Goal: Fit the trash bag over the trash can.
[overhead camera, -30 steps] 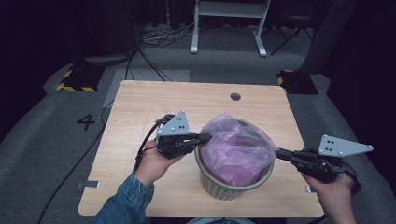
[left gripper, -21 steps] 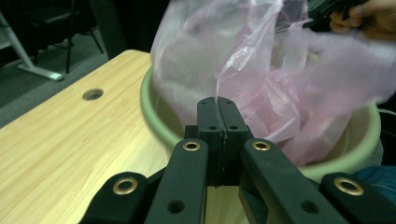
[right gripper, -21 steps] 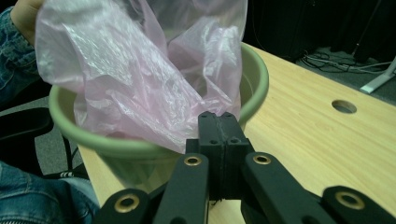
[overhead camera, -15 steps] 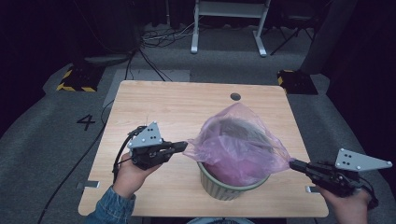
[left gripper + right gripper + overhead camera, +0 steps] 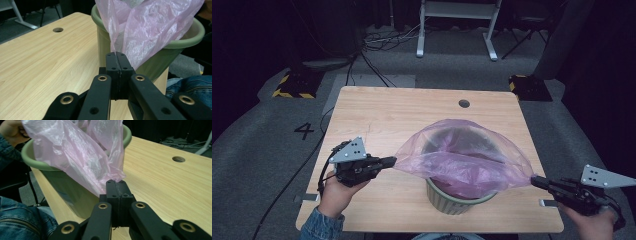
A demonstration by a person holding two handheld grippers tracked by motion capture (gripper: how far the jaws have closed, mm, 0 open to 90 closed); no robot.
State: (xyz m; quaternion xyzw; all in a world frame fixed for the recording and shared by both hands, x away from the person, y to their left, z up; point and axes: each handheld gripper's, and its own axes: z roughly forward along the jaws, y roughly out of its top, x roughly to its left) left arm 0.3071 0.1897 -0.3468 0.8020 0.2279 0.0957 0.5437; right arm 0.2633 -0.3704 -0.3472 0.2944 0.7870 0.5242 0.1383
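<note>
1. The left gripper (image 5: 388, 161) has its jaws pinched tight on the left edge of the pink bag (image 5: 464, 156).
2. The right gripper (image 5: 536, 181) pinches the bag's right edge, out past the table's right edge.
3. The bag is stretched wide over the green bin (image 5: 447, 202).
4. The bin stands near the front edge of the table (image 5: 382, 115), toward the right.

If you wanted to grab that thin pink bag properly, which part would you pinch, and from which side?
Probably the loose top edge of the pink bag, pinched flat from the sides, outside the green bin. The film is thin and stands above the rim, so its edge slips between closed jaws. The left gripper and right gripper each clamp an opposite edge, stretching the mouth wide.
</note>
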